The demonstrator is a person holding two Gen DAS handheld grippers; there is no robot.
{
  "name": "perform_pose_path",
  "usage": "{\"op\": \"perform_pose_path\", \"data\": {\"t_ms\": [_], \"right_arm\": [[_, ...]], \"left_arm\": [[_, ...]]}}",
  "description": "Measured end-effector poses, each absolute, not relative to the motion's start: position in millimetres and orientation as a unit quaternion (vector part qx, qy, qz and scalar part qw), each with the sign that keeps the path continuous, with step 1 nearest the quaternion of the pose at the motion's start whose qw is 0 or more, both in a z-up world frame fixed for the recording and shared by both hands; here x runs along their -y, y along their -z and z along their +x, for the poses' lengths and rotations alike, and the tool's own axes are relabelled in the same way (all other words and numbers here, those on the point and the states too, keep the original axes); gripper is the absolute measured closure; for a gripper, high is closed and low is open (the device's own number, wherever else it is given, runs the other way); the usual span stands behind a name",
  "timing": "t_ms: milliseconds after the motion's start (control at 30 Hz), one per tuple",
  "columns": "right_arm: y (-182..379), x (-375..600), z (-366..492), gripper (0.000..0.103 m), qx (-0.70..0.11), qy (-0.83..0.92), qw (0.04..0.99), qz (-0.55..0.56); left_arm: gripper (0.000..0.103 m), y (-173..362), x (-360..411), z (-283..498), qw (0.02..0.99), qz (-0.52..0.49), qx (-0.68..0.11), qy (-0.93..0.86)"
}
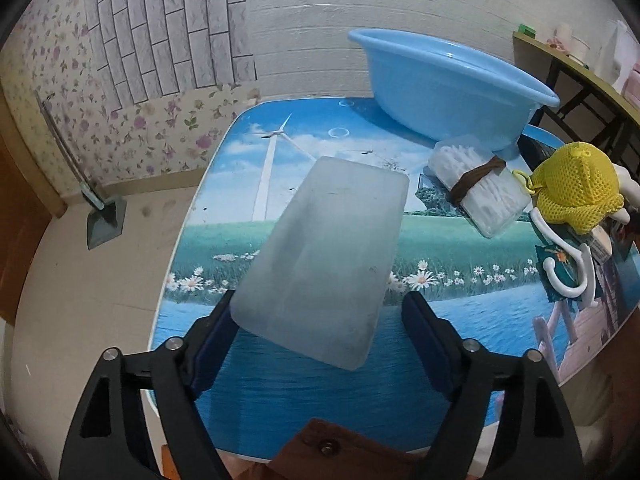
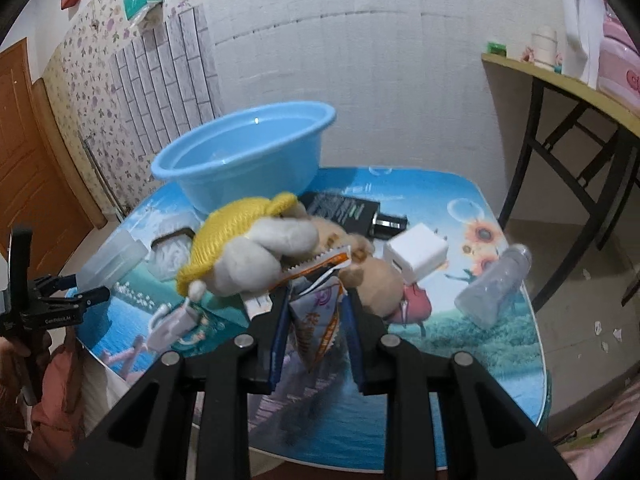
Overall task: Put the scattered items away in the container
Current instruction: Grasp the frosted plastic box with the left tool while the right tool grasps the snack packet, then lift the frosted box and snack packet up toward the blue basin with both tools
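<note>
Glossy landscape-print table [image 1: 280, 396] stands before white brick wall [image 1: 360, 12] and floral wallpaper [image 1: 132, 136]

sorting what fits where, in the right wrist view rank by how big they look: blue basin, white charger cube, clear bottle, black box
1. blue basin, clearly largest, though it sits furthest back.
2. clear bottle and black box: look alike, and the plush toy hides part of the box, so unranked.
3. white charger cube, smallest.

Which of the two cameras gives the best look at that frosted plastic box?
The left wrist view. There the frosted plastic box fills the middle of the picture, lying between the left gripper's spread fingers. The right wrist view shows only one pale end of it far left, partly behind the left gripper.
</note>
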State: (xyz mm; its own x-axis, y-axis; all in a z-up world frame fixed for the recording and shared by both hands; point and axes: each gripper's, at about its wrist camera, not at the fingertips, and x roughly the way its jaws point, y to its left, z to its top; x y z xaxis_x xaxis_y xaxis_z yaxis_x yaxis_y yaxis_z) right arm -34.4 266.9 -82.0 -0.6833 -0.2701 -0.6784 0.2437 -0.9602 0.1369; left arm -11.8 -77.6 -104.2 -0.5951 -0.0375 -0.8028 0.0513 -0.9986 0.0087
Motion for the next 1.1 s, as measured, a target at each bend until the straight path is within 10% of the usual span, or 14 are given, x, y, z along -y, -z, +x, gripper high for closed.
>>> {"op": "perform_pose_path", "data": {"t_ms": [200, 1100], "right_arm": [[86.7, -262.0, -32.5, 0.077, 0.001, 0.916, 0.148, 0.373], [95.3, -241.8, -41.8, 0.075, -0.027, 0.904, 0.155, 0.397]], "left_arm": [[0.000, 109.6, 76.7, -14.6, 0.022, 0.457, -0.020, 0.889], [0.000, 110.6, 62.8, -11.1, 0.019, 0.438, -0.014, 0.899]]}}
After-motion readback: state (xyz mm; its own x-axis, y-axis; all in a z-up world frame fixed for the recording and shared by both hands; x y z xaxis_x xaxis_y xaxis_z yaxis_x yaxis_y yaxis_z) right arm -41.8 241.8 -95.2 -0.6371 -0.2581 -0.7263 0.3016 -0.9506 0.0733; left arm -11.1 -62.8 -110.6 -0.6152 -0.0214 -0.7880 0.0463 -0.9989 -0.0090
